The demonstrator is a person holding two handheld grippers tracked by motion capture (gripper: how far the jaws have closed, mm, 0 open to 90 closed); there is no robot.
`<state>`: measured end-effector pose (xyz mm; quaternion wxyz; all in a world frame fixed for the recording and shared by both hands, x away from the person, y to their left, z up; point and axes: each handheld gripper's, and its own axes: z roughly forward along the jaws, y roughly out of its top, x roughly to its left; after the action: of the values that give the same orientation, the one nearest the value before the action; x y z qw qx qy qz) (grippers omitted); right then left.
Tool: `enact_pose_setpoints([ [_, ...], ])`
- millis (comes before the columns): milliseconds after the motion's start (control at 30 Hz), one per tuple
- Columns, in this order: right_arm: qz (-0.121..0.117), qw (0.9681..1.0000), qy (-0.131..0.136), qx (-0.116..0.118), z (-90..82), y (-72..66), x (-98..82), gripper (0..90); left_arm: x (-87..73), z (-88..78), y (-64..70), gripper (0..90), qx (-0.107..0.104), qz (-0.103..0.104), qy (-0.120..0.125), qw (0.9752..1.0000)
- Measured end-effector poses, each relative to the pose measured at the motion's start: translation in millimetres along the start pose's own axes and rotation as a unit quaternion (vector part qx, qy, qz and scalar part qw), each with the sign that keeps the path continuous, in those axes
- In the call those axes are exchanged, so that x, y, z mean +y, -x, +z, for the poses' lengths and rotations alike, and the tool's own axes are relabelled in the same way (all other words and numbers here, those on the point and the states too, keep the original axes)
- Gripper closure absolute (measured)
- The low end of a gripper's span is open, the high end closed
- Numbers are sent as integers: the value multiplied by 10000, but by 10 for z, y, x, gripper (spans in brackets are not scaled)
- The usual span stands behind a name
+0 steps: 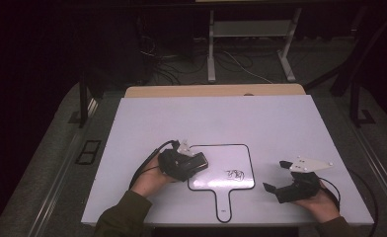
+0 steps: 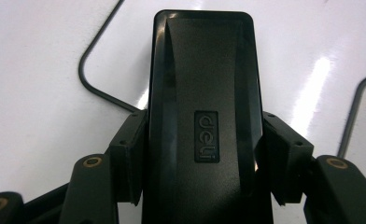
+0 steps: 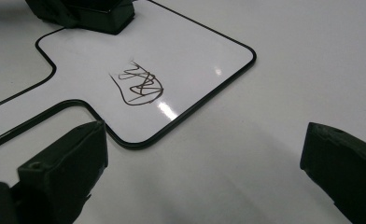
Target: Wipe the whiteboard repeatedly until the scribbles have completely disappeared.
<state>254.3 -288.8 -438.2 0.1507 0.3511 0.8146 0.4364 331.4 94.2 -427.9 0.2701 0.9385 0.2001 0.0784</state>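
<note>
Both grippers are low over the white table [image 1: 280,123], one in each of the person's hands. At the left, the left gripper [image 1: 194,163] has its jaws clamped against the two long sides of a black whiteboard eraser [image 2: 202,116], a smooth block with a small raised "deli" label on its top. In the left gripper view the pads press on it from either side, and the eraser juts out ahead of them. In the high view the eraser [image 1: 197,163] sits over the near-left part of a small handheld whiteboard [image 1: 221,158]; whether it touches the board surface I cannot tell.

That whiteboard lies flat near the middle of the table, white with a thin black rim, its short handle pointing toward the near edge. A dark scribble [image 1: 235,174] marks its right half, well apart from the eraser. In the right gripper view the scribble [image 3: 139,84] is plain to see, with the eraser and the left gripper beyond it at the board's far corner.

Off to the right, the right gripper [image 1: 275,177] rests just beside the board's right edge with its jaws spread wide and nothing between them, only bare table. A cable trails from each gripper back toward the near edge.
</note>
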Motion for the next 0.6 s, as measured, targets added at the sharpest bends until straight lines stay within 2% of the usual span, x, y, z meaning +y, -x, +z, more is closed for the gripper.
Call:
enact_pose_setpoints([
  [133, -3, 10000, -28, 9, 8, -4, 1, 0, 56, 21, 212, 395, -370, 361, -55, 9986],
  [200, -9, 10000, -16, 9, 8, -9, 4, 0, 76, 30, 274, 395, -379, 430, -45, 9983],
  [233, -13, 10000, -15, 7, 5, -10, 3, 0, 79, 29, 258, 395, -348, 440, -57, 9984],
  [400, -7, 10000, -3, -6, 3, -5, 0, 0, 34, 9, 25, 395, 48, 85, -48, 9999],
  [500, -8, 10000, -31, 3, 9, -4, 1, 0, 5, -2, -23, 395, -16, -14, -50, 10000],
  [600, -21, 10000, -30, 0, 13, -8, 2, 0, 28, 12, 111, 395, -293, 136, -51, 9995],
])
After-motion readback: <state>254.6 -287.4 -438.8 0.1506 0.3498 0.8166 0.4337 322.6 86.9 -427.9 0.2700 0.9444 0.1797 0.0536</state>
